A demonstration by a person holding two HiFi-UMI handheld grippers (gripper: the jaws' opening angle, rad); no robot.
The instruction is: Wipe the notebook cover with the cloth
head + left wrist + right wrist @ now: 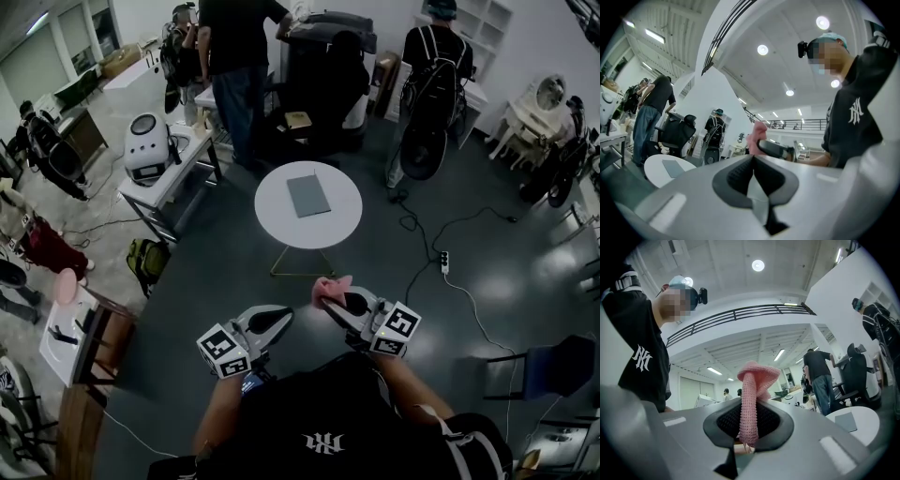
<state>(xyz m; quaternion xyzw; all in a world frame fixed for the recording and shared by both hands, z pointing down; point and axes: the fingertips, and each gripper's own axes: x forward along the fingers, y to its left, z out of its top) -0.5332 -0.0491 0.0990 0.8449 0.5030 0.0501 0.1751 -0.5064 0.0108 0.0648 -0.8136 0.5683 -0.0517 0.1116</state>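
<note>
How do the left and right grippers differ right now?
The right gripper has its jaws shut on the pink cloth, which bunches up past them; the left gripper has its jaws shut on nothing. In the head view the right gripper sits slightly nearer the round table than the left gripper. Both are short of the notebook.

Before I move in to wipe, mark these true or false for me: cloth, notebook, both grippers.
1. The right gripper is shut on the pink cloth. True.
2. The notebook lies closed on the round table. True.
3. The left gripper grips a corner of the cloth. False: its jaws are together with nothing between them.
4. The cloth is pressed on the notebook's cover. False: it is held in the air short of the table, apart from the notebook.
</note>
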